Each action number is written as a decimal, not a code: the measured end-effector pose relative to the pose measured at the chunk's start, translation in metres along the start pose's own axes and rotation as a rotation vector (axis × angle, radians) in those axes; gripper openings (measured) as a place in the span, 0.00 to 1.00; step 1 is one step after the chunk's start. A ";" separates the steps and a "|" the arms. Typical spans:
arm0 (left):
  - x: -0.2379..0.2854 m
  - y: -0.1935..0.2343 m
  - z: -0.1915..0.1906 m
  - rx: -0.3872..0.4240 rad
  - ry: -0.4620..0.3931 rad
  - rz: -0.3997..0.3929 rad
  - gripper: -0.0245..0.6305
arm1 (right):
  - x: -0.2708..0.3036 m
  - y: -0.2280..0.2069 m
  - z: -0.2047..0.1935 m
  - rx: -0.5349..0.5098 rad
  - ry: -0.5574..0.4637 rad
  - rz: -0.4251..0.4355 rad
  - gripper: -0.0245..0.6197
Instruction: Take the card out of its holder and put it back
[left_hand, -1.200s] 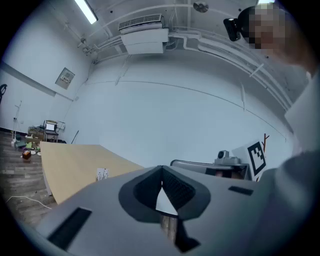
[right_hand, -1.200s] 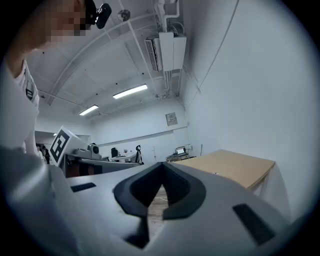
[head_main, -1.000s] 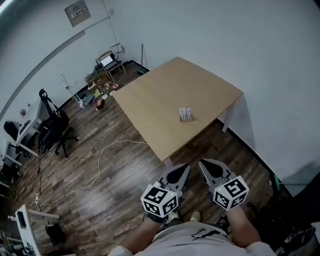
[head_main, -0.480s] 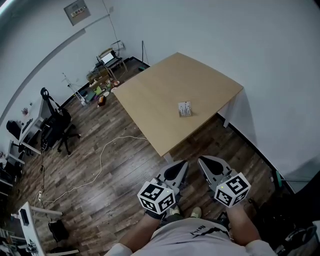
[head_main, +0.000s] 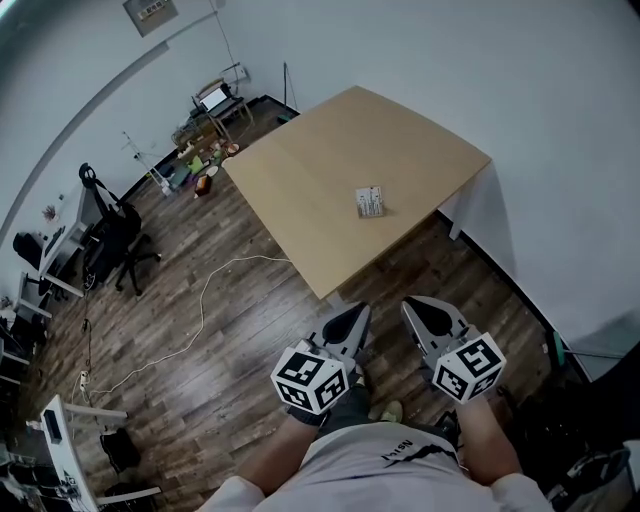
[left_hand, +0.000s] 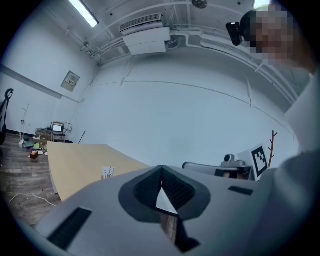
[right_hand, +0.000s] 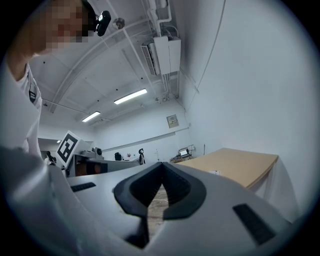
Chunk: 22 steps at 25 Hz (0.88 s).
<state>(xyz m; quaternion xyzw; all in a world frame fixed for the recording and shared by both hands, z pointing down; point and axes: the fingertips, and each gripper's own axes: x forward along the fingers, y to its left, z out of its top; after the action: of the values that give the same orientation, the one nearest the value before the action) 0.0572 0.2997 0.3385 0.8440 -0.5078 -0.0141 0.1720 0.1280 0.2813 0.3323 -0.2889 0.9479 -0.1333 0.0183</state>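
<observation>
Only the head view takes in the whole layout: the card holder (head_main: 371, 201) lies flat on the pale wooden counter (head_main: 310, 180), nearer the counter's right edge. It is well apart from the left hand-held gripper (head_main: 357, 313) and the right hand-held gripper (head_main: 416, 306), which hang side by side low over the wood floor (head_main: 240, 330) in front of the person. That view also shows a white cable (head_main: 201, 313) trailing across the boards and a black office chair (head_main: 113, 247) by the far wall. The left gripper view sees the counter (left_hand: 70, 157) from a low angle, with the card holder (left_hand: 107, 172) a small pale patch on it. It adds a wall-mounted air-conditioning unit (left_hand: 145, 36) overhead and the other gripper's marker cube (left_hand: 258, 158) at the right. The right gripper view catches the counter (right_hand: 245, 164) from its other side, the card holder (right_hand: 215, 173) barely a speck, and a framed wall panel (right_hand: 172, 120). Dark print covers the card holder, and there is lettering on the wall panel, but both are too small to read. Whether the card sits inside the holder cannot be told at this size. In each gripper view the jaws meet at their tips, closed, with nothing between them and touching nothing.
</observation>
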 end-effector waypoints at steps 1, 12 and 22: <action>0.004 0.003 0.000 -0.001 0.002 0.000 0.06 | 0.003 -0.004 0.000 0.001 0.002 -0.007 0.06; 0.069 0.094 0.008 -0.037 0.031 -0.034 0.06 | 0.091 -0.063 -0.008 0.016 0.047 -0.076 0.06; 0.151 0.189 0.035 -0.014 0.071 -0.138 0.06 | 0.191 -0.130 -0.004 0.000 0.062 -0.149 0.06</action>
<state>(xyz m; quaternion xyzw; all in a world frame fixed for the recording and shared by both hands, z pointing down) -0.0376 0.0791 0.3862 0.8758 -0.4419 0.0002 0.1944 0.0393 0.0731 0.3785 -0.3542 0.9239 -0.1432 -0.0209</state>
